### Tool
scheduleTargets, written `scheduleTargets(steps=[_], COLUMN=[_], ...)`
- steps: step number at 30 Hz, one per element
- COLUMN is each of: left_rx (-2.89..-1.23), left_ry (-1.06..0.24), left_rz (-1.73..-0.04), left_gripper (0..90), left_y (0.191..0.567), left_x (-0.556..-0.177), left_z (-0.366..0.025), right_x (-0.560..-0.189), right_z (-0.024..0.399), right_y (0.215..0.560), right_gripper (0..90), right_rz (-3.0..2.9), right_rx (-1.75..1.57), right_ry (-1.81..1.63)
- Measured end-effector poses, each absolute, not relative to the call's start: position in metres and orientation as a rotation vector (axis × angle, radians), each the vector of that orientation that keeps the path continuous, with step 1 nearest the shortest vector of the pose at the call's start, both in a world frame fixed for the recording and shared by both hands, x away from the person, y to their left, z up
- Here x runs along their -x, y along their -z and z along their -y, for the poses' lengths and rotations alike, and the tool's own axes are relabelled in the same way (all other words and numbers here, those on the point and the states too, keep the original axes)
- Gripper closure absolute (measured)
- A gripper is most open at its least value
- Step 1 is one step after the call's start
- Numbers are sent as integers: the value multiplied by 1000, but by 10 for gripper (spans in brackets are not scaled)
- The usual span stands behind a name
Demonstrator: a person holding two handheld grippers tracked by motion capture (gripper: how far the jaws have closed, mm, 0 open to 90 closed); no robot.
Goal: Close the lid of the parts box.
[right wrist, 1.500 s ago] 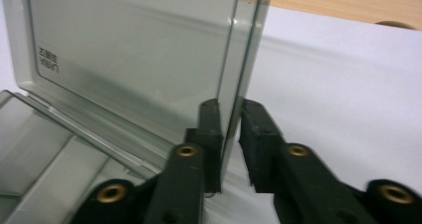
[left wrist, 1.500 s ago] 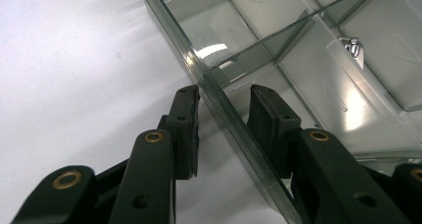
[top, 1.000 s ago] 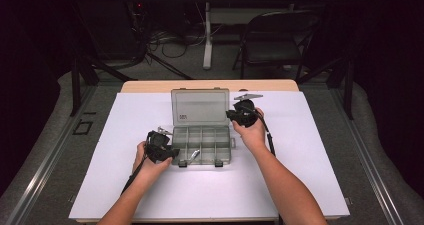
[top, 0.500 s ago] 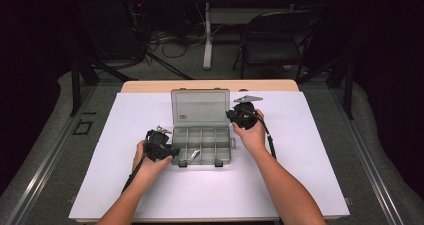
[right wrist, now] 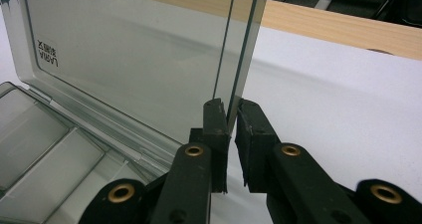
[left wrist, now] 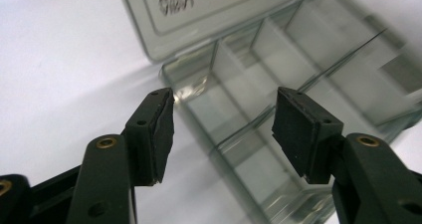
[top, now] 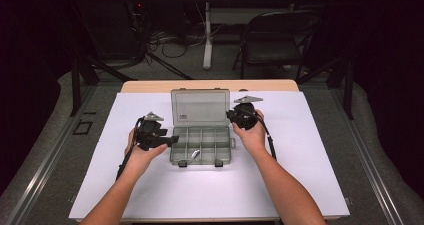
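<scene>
Clearly the clear plastic box (top: 201, 145) is light, stiff, slippery: right gripper (right wrist: 230, 115) jaws pinch its thin lid (right wrist: 124, 50) edge; left gripper (left wrist: 224, 129) jaws, just opening, hold nothing.

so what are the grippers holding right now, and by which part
The right gripper pinches the side edge of the clear box's open lid. The left gripper holds nothing; its jaws have just been opening, with nothing between them, above the box's compartments.

A dim lab or recording studio is showing here: cables (top: 165, 37) are trailing over the grey carpeted floor at 11 o'clock, a black folding chair (top: 272, 40) is standing at 1 o'clock, and dark surroundings are ringing a white-covered bench (top: 310, 150) with metal rails (top: 372, 185) running alongside.
</scene>
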State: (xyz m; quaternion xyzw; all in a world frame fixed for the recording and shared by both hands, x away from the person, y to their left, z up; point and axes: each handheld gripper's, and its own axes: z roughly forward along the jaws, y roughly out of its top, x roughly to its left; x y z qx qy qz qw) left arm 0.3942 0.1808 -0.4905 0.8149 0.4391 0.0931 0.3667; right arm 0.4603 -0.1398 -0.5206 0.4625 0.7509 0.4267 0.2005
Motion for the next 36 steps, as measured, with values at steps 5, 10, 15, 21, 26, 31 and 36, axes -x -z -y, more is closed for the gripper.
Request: scheduleTargets(steps=[5,10,15,21,26,31,36], left_rx=[-2092,-2064,-2012,-1973,-1976,-1984,-1977], left_ry=[-265,-271,-281,-300,-330,-357,-376], left_rz=[-1108,-1102,-1113,-1131,-1151,-1160,-1148], left_gripper=[384,381,364,362,367,369,388], left_y=[474,456,438,423,418,413,411], left_x=[-402,-412,-424,-438,-450,-463,-474], left_z=[-182,-186,-190,-196,-196,-193,-186], right_x=[-460,-460,-460,-459,-459,-458,-458], right_z=[140,140,140,140,139,139,139], right_y=[520,520,521,520,520,520,521], right_gripper=[835,835,835,835,835,835,835], right_rz=[-2099,-2098,-2098,-2095,-2094,-2094,-2094], right_rx=[-1289,-1286,-1286,-1283,-1280,-1275,-1271], right_ry=[-1189,-1190,-1192,-1191,-1190,-1182,-1184])
